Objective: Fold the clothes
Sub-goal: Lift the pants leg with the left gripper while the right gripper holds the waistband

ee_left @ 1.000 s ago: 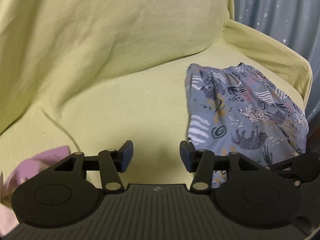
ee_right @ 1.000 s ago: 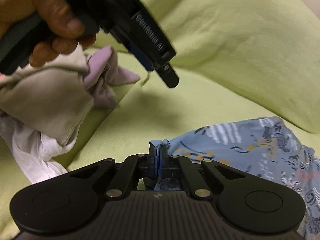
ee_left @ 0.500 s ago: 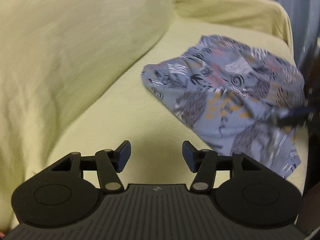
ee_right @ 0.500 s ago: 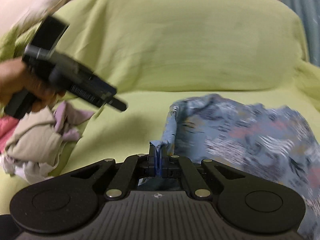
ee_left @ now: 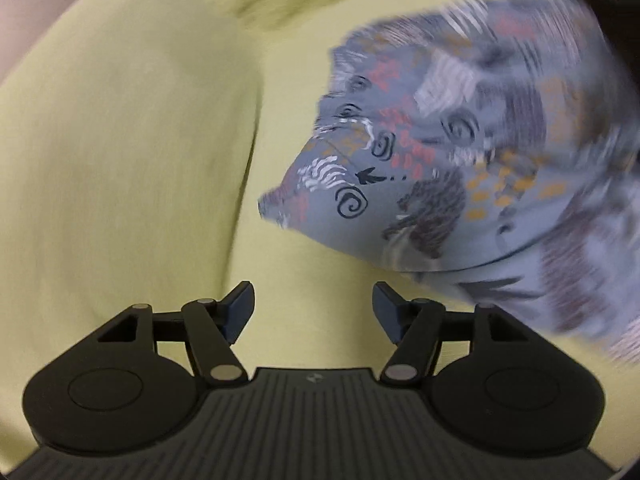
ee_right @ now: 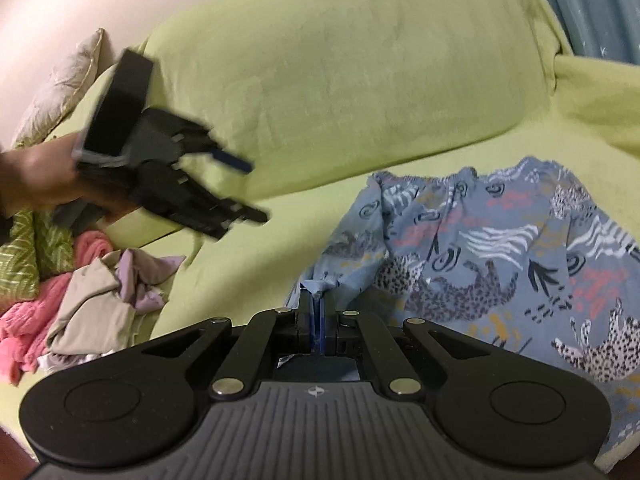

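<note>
Moved since a second ago: I am seeing my left gripper (ee_left: 313, 306) swinging away from the clothes pile toward the printed garment (ee_left: 460, 160), which is now filling the upper right of its view, blurred by the motion; my right gripper (ee_right: 316, 320) is still clamping the same corner of cloth.

Left gripper: its fingers are standing wide apart with nothing between them; it is hovering over the bare sofa seat (ee_left: 280, 272), just short of the garment's nearest corner. In the right wrist view it (ee_right: 250, 192) is showing at the left, blurred, held in a hand (ee_right: 48, 180) above the seat.

Right gripper: its fingers are pressing together on a corner of the printed garment (ee_right: 480, 260), a fold of blue cloth sticking up between the pads.

Printed garment: grey-blue with animals and spirals, it is lying spread over the right part of the seat, reaching toward the right armrest (ee_right: 592, 92) and the front edge.

Clothes pile (ee_right: 80, 292): pink, beige, lilac and green pieces are lying bunched at the left end of the seat, well apart from the printed garment.

Sofa back (ee_right: 340, 80): yellow-green cover, rising behind both.
</note>
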The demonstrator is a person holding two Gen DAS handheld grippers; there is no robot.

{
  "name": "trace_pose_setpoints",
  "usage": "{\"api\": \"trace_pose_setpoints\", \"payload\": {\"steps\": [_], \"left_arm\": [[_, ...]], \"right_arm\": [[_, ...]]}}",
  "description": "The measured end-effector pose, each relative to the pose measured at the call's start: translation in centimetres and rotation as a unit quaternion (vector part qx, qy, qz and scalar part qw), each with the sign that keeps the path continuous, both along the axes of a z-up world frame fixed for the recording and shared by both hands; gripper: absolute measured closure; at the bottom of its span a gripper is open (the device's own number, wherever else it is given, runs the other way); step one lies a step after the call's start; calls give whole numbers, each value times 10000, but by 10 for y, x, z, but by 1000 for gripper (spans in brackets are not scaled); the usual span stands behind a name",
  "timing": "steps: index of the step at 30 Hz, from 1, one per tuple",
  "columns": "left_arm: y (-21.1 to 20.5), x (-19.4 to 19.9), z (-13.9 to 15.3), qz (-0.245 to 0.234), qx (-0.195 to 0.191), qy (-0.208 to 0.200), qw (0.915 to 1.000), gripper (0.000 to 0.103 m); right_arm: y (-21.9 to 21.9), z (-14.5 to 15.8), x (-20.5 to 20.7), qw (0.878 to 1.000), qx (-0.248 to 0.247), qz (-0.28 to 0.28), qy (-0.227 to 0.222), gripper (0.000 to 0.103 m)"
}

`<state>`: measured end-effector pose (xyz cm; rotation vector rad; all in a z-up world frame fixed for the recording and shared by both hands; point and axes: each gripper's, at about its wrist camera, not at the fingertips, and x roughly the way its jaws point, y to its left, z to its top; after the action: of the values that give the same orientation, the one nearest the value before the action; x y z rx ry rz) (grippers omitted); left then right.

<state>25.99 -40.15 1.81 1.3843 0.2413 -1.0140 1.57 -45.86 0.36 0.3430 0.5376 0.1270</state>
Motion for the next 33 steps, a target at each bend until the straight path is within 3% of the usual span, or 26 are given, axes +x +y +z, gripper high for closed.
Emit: {"api": "trace_pose_setpoints", "payload": {"steps": [2,5,7,10,12,14,20,24,26,33], "left_arm": [[-7,5,-21,-713,477,-687,9939,42],[-17,31,-48,-1560,957,-1465,9721,46],[-23,52,-64,-2041,1187,-1892,9531,56],[-34,83,-89,-2741,1520,-2515,9157,63],[-39,96,-95,-3016,1480,-2652,9038,64],[-39,107,-99,-3546,1500,-2624,8848,66],[-48,115,-100,-3984,1863,-2660,8578,72],[-54,120,-101,-4266,2101,-2679,8379,99],[-57,123,-101,-4405,2219,-2686,8274,100],[-67,92,-62,-4345,2102,-2714,8327,100]], "right_arm": [[-3,-1,-4,9999,54,95,37,102],[-5,-6,-6,9998,136,81,82,102],[-6,-9,-6,9996,251,-4,111,102],[-3,-11,-6,9995,318,-21,90,102],[0,-11,-6,9996,277,19,72,102],[4,-11,-7,9999,156,35,46,102],[16,-8,-13,9974,-692,-174,-85,103],[16,-9,-20,9971,-726,-194,-103,103],[13,-11,-23,9975,-666,-231,-54,103],[2,8,-40,9983,-269,-421,-292,103]]}}
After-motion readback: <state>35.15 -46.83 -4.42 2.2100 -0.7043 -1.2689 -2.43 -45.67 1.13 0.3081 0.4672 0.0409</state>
